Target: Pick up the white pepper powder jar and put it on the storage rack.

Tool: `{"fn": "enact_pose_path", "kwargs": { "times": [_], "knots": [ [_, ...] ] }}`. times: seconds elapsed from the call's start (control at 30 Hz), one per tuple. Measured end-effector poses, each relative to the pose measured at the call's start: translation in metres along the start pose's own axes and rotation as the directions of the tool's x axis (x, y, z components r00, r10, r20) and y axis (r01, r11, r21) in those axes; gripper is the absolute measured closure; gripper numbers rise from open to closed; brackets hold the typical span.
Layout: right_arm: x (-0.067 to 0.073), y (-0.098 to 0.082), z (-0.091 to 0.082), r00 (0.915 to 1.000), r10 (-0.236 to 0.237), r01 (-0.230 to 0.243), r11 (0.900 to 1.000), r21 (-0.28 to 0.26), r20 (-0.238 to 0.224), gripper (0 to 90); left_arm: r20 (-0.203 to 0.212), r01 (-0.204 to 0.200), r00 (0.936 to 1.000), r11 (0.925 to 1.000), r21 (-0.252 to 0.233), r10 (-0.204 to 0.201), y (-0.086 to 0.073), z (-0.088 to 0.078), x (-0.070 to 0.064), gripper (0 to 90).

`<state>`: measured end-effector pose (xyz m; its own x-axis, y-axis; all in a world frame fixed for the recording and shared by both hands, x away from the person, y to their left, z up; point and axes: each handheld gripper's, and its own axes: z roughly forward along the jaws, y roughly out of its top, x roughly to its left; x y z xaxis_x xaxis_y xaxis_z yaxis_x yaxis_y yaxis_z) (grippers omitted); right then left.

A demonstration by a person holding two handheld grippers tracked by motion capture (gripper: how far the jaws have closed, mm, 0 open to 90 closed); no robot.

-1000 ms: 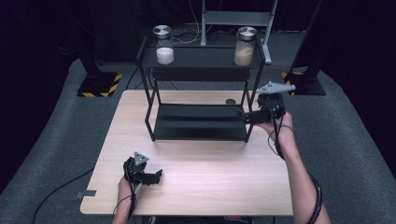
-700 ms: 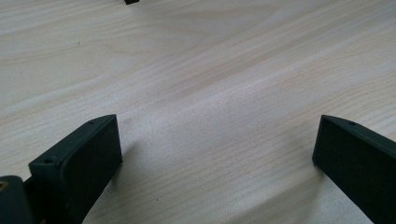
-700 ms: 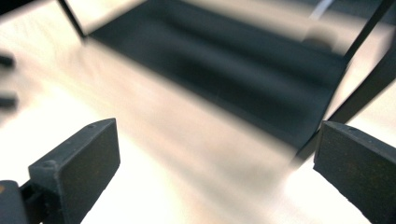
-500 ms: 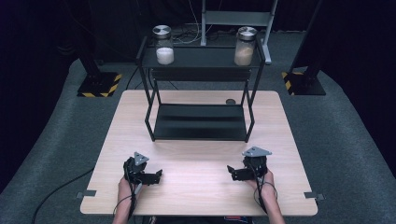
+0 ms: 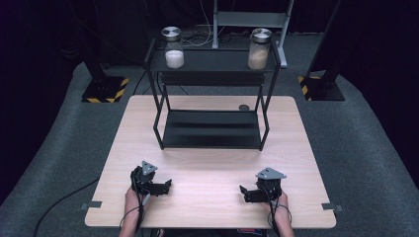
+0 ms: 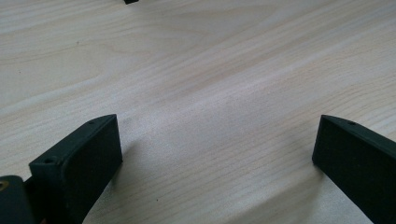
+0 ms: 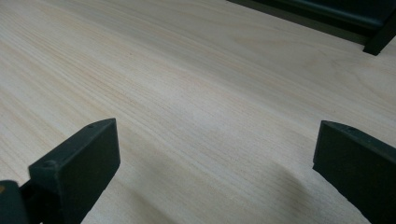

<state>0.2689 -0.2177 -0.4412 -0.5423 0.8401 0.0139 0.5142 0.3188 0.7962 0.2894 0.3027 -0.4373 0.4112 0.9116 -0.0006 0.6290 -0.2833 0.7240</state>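
Right gripper [image 5: 247,193] has withdrawn from the rack [image 5: 212,129] to the table [image 5: 207,173] beside left gripper [image 5: 164,186]; both jaws wide open, empty; 2 jars [image 5: 174,48] shelved, work apparently complete.

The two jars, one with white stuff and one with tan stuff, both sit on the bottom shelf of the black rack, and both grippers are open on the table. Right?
Not quite. The high view shows the white-filled jar and the tan-filled jar on the top shelf of the black rack. The left gripper and right gripper are indeed open on the table.
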Motion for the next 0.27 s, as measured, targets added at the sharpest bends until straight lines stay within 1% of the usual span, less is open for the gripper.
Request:
{"fn": "enact_pose_path", "kwargs": {
  "times": [0.13, 0.27],
  "knots": [
    [-0.0051, -0.0011, -0.0005, 0.9997, 0.016, -0.016, 1.0, -0.007, -0.018, 0.0, 0.0, 0.0, 1.0, 1.0, -0.001, 0.0, -0.0002, 0.0, -0.0001, 0.8],
    [-0.0048, -0.0032, -0.0014, 0.9997, 0.019, -0.019, 1.0, -0.018, -0.014, 0.0, -0.003, -0.003, 1.0, 1.0, -0.003, 0.003, -0.0005, -0.0001, -0.0009, 0.8]
  ]
}}
